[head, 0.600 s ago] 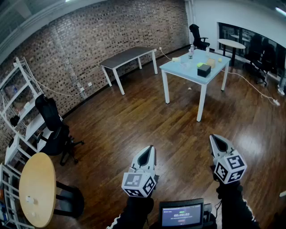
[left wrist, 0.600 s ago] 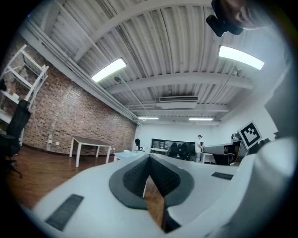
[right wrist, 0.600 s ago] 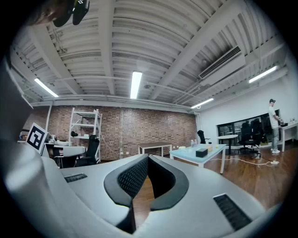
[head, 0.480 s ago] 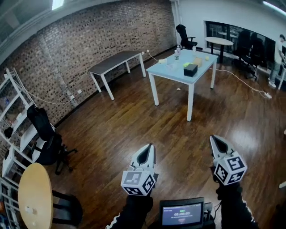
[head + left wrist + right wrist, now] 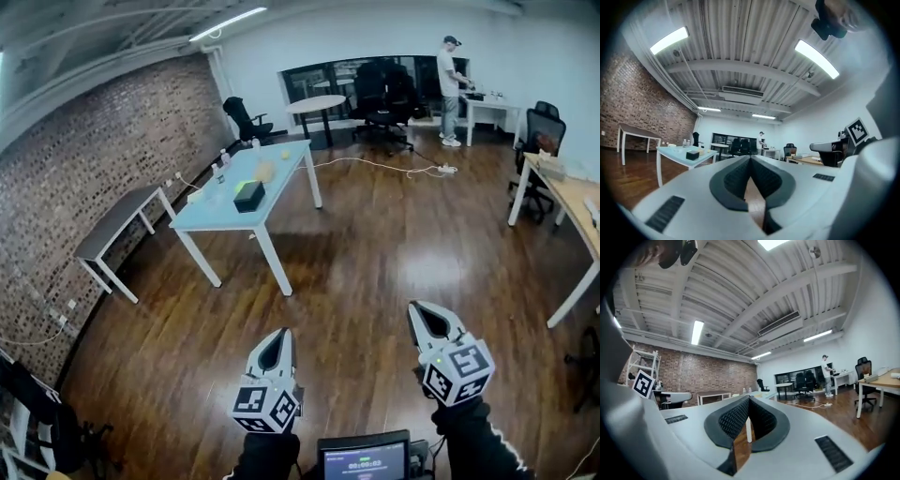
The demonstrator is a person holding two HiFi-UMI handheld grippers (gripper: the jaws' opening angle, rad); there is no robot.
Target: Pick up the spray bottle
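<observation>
Currently left gripper (image 5: 277, 337) and right gripper (image 5: 424, 311) are idling shut, empty; far bottles (image 5: 223, 159) looking light, slick, so planning a neck grip

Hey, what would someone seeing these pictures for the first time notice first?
Two white grippers with black-and-white marker cubes fill the bottom of the head view, the left gripper and right gripper both shut and empty. Beyond them, a pale blue rectangular table stands on the dark wooden floor near the brown brick wall at left.
</observation>
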